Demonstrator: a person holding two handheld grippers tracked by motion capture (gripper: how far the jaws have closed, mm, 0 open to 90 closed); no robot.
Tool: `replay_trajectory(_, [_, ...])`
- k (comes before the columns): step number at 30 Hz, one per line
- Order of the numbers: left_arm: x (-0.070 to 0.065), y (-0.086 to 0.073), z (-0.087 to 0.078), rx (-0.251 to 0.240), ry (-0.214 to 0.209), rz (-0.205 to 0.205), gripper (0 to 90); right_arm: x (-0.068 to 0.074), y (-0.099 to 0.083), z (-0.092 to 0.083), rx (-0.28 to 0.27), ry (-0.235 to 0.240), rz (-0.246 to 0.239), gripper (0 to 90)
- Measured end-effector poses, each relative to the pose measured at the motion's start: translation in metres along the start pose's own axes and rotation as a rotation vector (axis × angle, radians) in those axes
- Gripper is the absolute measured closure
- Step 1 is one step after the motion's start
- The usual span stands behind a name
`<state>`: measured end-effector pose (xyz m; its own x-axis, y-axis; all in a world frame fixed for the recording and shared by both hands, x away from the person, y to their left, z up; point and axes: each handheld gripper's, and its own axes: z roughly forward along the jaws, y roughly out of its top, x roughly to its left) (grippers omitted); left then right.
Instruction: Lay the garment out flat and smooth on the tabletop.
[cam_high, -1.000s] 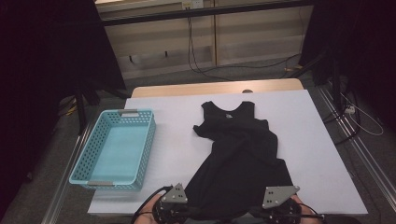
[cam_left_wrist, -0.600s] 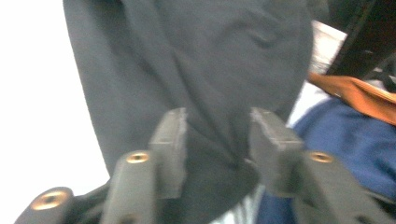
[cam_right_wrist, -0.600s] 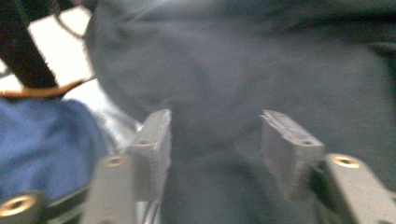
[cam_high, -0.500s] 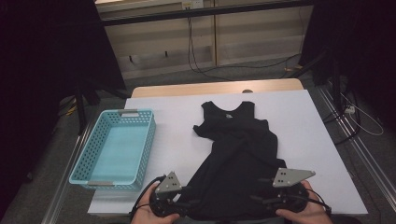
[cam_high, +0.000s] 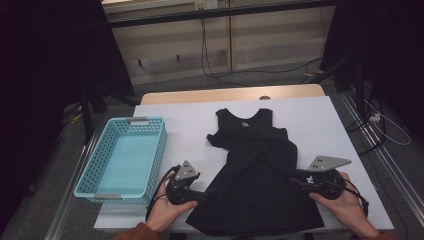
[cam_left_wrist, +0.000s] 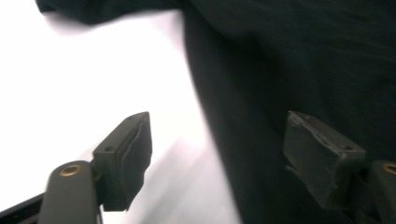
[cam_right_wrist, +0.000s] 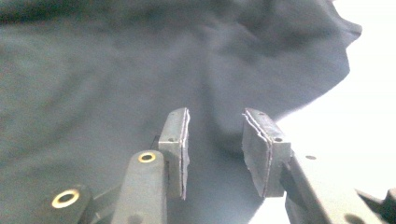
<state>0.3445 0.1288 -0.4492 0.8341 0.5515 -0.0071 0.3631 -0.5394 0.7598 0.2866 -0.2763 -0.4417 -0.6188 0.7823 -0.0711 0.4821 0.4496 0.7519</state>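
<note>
The black sleeveless dress (cam_high: 255, 180) lies flat on the white table (cam_high: 330, 120), neckline away from me and hem at my edge, with the light-blue basket (cam_high: 122, 160) well apart on my left. My left gripper (cam_high: 197, 192) sits at the dress's left edge, its jaws just opened wide, gripping nothing. My right gripper (cam_high: 299, 181) sits at the right edge, its jaws just narrowed but still parted over the cloth.

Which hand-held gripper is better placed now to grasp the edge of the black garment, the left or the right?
Probably the right hand-held gripper: its narrower jaws point over the black garment, near its edge. The left hand-held gripper stands wide open and straddles the edge, one jaw over bare table. Neither holds cloth.
</note>
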Motion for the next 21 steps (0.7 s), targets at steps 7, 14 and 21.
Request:
replay_trajectory(7, [0.007, 0.018, 0.025, 0.062, 0.025, -0.001, 41.5, -0.007, -0.011, 0.007, 0.057, -0.037, -0.004, 50.1])
replay_trajectory(14, [0.01, 0.023, 0.044, 0.079, -0.001, -0.033, 45.8, -0.01, -0.003, 0.027, 0.072, -0.036, -0.042, 49.7])
replay_trajectory(21, [-0.001, 0.025, 0.047, 0.071, -0.061, -0.003, 63.6, -0.017, -0.001, 0.031, 0.061, -0.04, -0.006, 73.7])
